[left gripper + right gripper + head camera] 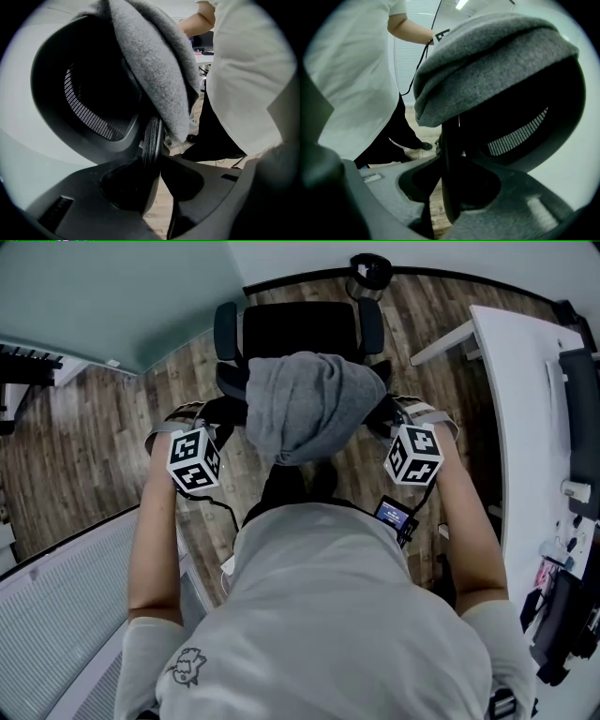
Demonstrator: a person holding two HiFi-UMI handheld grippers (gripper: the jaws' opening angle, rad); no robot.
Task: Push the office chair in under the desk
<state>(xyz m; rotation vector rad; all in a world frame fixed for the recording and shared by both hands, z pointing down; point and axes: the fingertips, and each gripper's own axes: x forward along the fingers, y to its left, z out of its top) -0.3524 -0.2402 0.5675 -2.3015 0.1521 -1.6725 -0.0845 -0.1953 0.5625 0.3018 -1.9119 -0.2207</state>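
Note:
A black office chair (300,329) stands on the wood floor with a grey garment (309,404) draped over its backrest. A white desk (525,427) runs along the right side, and the chair is left of it, out in the room. My left gripper (225,418) holds the backrest's left edge and my right gripper (384,418) its right edge. In the left gripper view the backrest rim (152,136) runs between the jaws of the left gripper (152,164), under the garment (154,61). In the right gripper view the right gripper (450,183) clamps the rim (450,140) the same way.
A round dark bin (367,276) stands by the far wall behind the chair. Dark equipment (581,418) lies on the desk, whose leg (441,343) reaches toward the chair. A ribbed white panel (56,615) is at the lower left. The person's body fills the near middle.

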